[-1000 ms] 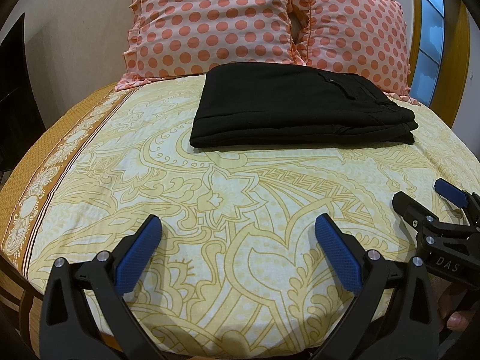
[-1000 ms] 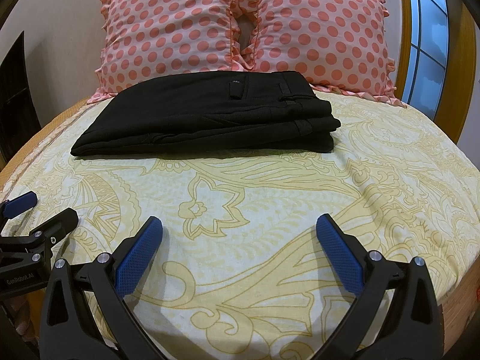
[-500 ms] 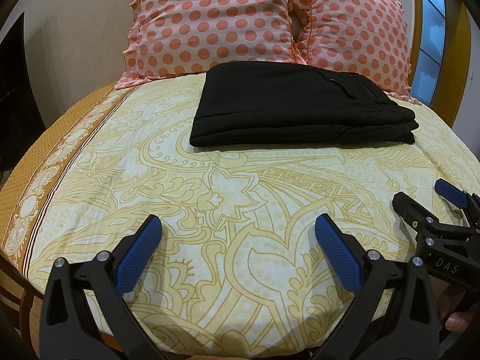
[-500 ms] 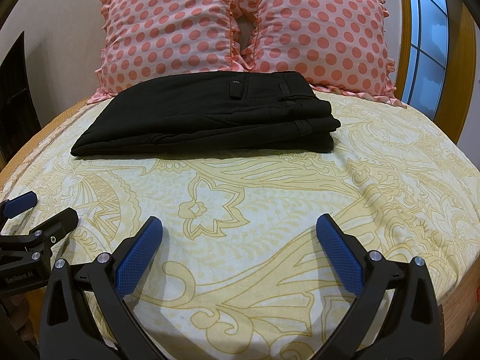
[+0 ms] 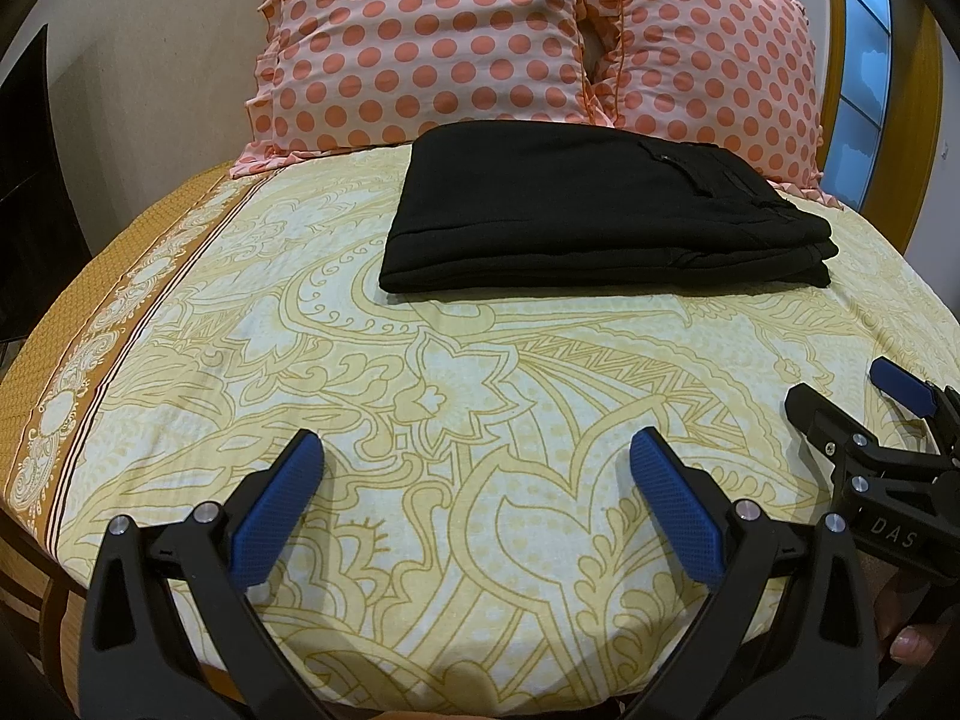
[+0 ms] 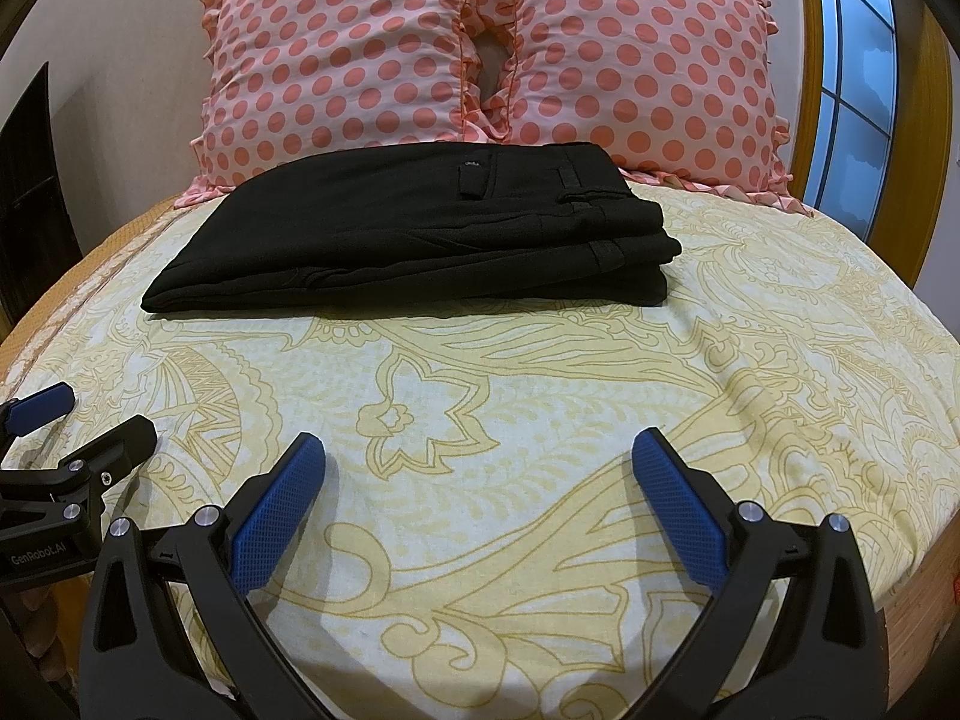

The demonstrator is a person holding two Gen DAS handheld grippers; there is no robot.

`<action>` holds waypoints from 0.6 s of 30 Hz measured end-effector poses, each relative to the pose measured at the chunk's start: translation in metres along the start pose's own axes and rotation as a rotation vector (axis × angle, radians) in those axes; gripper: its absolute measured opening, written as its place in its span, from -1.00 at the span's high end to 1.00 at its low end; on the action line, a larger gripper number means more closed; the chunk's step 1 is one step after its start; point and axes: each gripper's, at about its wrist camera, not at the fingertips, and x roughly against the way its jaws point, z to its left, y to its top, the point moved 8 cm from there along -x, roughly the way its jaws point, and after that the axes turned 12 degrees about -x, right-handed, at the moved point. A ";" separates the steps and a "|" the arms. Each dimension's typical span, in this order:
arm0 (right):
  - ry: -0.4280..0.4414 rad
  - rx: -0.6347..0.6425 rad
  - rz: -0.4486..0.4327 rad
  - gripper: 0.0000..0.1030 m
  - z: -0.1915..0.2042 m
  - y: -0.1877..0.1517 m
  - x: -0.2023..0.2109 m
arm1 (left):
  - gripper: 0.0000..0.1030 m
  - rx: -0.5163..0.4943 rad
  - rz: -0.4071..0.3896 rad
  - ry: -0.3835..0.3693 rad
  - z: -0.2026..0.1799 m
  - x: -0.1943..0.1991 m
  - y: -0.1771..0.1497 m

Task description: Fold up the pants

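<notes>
resting at 12 o'clock, folded black pants look finished; left gripper and right gripper, tongs apart and empty, should leave the stack undisturbed.

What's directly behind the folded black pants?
Two pink polka-dot pillows stand side by side behind the folded black pants. The pants hide the pillows' lower edges and the bedsheet beneath them.
</notes>
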 end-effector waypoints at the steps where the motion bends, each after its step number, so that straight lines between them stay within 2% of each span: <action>1: 0.000 0.000 0.000 -0.97 0.000 0.000 0.000 | -0.97 0.000 0.000 0.000 0.000 0.000 0.000; 18: -0.002 -0.002 -0.002 -0.97 0.000 0.000 0.000 | -0.97 -0.001 0.015 -0.004 0.003 -0.001 -0.001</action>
